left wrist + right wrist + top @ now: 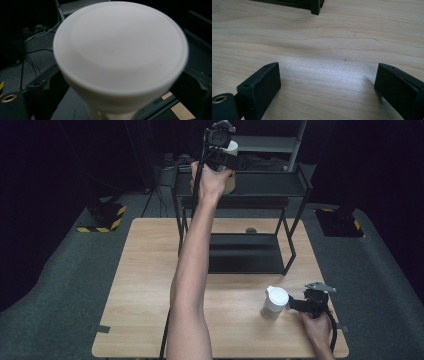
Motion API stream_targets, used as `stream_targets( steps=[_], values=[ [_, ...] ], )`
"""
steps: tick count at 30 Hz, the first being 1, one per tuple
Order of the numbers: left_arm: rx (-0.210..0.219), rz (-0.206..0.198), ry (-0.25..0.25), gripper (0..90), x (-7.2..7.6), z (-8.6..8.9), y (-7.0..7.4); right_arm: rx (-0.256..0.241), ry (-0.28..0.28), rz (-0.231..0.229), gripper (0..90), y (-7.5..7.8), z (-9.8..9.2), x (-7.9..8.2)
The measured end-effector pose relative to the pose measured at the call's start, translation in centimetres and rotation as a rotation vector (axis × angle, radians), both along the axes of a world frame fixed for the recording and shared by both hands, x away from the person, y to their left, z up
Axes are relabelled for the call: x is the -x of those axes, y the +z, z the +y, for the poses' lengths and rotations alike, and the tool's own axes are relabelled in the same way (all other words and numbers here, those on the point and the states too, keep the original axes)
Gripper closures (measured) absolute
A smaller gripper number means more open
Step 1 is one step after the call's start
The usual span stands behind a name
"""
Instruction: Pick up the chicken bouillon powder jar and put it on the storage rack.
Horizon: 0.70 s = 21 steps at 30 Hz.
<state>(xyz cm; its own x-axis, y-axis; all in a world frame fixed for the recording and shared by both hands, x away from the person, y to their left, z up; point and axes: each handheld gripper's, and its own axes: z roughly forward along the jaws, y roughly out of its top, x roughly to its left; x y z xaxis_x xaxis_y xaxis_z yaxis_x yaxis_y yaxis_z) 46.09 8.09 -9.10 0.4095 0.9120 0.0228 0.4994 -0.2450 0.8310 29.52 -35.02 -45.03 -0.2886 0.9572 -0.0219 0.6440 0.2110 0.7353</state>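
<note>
Jar (pixel 230 167) with white lid (pixel 120 50) is up at the black rack's (pixel 295 175) top shelf, clamped in the left gripper (pixel 222 150), probably just above the shelf, hard to tell. Placing step; next move needs lowering, then release. Second jar (pixel 275 303) stands on the table (pixel 145 285) just beside the right gripper (pixel 329 82), jaws spread wide, holding nothing.

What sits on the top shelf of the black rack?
A white-lidded jar held in the left tongs at the black rack top shelf; the hand covers its base, so resting contact is unclear.
</note>
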Motion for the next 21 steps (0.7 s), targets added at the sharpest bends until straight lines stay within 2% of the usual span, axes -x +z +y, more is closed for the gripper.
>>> stream_targets(
  steps=[3, 12, 19, 21],
  values=[
    [0.006, -0.004, 0.007, 1.8, 0.5, 0.3, -0.1, 0.001, 0.0, 0.0, 6.0, 0.0, 0.0, 0.0],
    [0.022, -0.019, -0.001, 0.6, 2.5, 1.5, -0.4, 0.0, 0.0, 0.001, 6.0, 0.0, 0.0, 0.0],
    [0.022, -0.039, -0.019, 1.0, 4.4, 2.4, -0.9, 0.0, -0.001, 0.001, 6.0, 0.0, 0.0, 0.0],
    [0.009, -0.05, -0.021, 1.3, 5.0, 2.5, -1.1, 0.001, 0.0, 0.001, 6.0, 0.0, 0.0, 0.0]
  ],
)
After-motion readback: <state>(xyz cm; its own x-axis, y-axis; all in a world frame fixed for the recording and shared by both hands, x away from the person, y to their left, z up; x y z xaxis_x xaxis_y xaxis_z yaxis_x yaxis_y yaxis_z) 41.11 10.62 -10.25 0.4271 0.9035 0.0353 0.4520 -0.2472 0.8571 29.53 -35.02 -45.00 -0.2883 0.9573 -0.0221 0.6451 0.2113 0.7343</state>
